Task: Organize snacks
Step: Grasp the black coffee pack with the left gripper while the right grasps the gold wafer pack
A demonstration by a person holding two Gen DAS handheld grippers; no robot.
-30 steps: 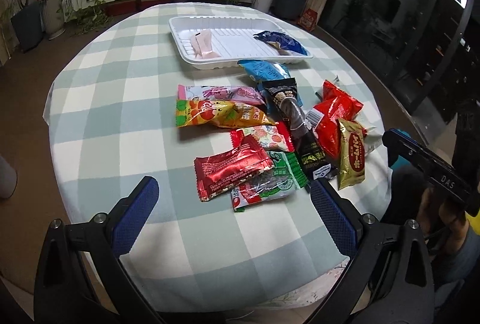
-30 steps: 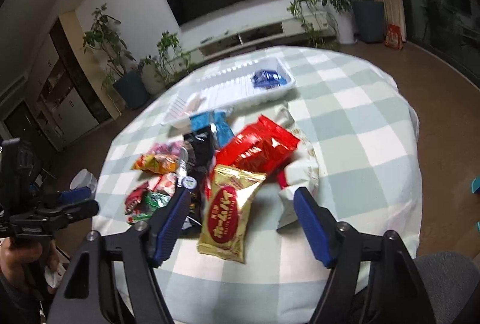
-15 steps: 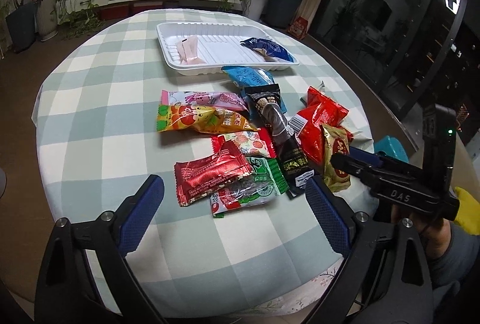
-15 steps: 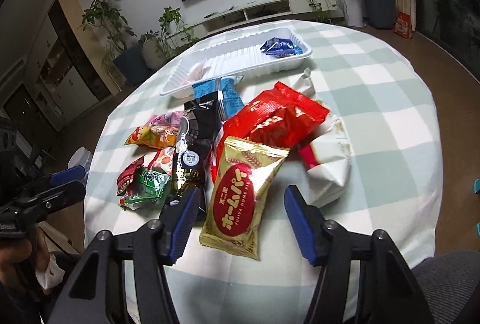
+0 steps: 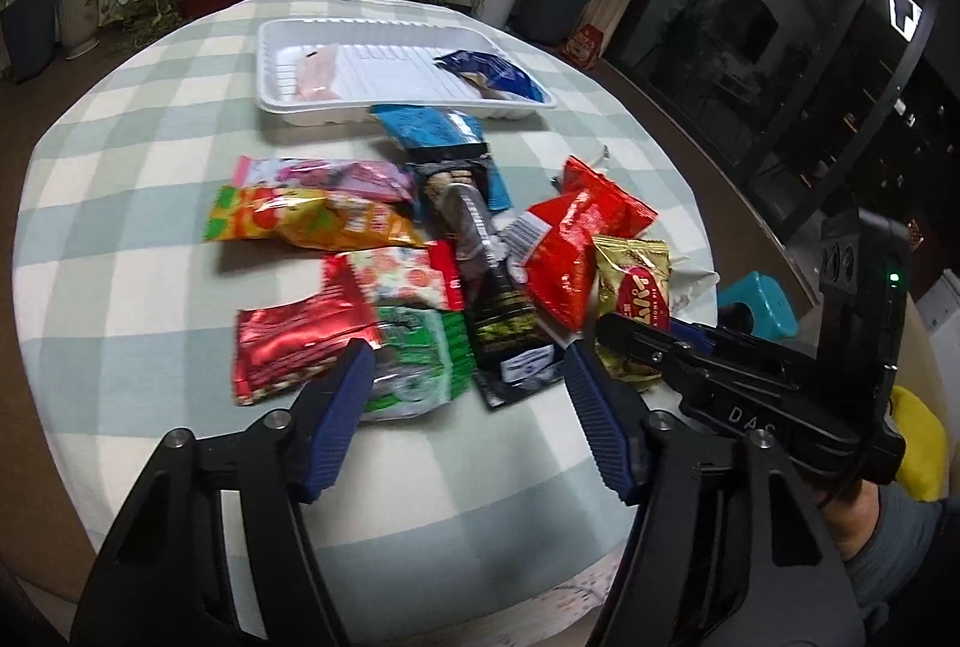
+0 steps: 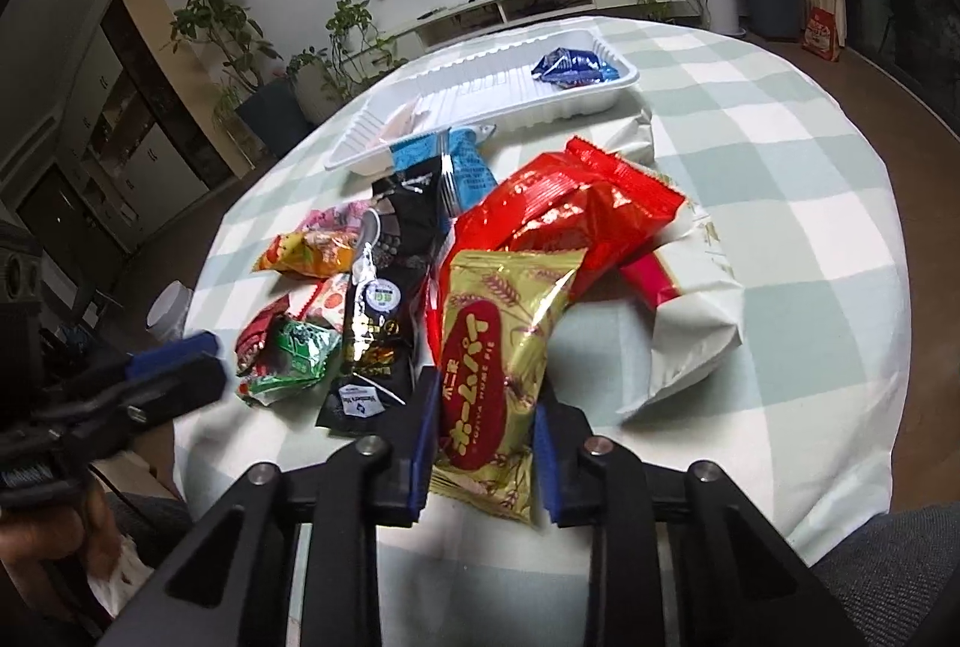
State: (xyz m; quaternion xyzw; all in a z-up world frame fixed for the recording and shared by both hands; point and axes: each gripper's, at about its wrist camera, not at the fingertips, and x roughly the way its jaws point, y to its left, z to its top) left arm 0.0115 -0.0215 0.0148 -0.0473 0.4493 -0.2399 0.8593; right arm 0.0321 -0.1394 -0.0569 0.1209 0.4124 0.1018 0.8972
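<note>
The right gripper (image 6: pixel 483 437) clamps the gold pie packet (image 6: pixel 498 359) at lower centre, presumably bound for the white tray (image 6: pixel 618 98) at upper centre. The left gripper (image 5: pixel 468 395), at lower centre, is closing around the green snack packet (image 5: pixel 420 365) without pressing it yet.

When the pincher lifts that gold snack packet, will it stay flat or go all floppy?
Probably floppy: the gold snack packet is thin, crinkly foil, and the right gripper pinches only its near end, so the far end may droop. It looks puffy, so likely light. The shiny foil could slip.
</note>
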